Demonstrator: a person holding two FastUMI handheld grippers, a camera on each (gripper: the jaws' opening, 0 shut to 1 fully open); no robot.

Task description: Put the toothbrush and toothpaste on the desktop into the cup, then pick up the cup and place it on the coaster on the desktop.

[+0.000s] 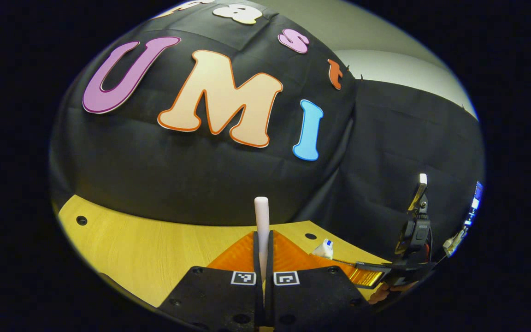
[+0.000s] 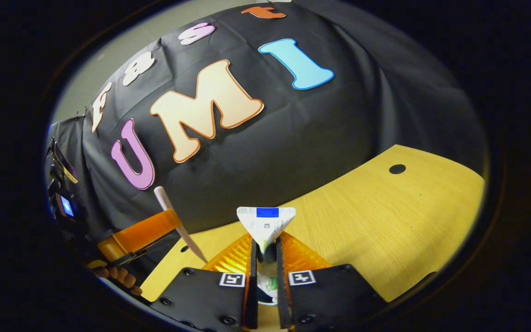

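- Left gripper (image 1: pixel 262 258): jaws nearly closed on the toothbrush (image 1: pixel 261 216), whose white handle stands upright above the wooden desktop (image 1: pixel 145 249).
- Right gripper (image 2: pixel 265 258): jaws pinched on the toothpaste tube (image 2: pixel 266 223), crimped end up, lifted off the desk.
- In the right gripper view, the left gripper sits far left with the brush.
- Judgement: both items picked up (first stage); dropping them into the cup and moving it to the coaster are left.

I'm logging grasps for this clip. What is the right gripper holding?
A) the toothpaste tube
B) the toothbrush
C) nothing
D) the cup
A: in the right gripper view, the right gripper has both fingers pressed on the toothpaste tube, its flat crimped end sticking up.
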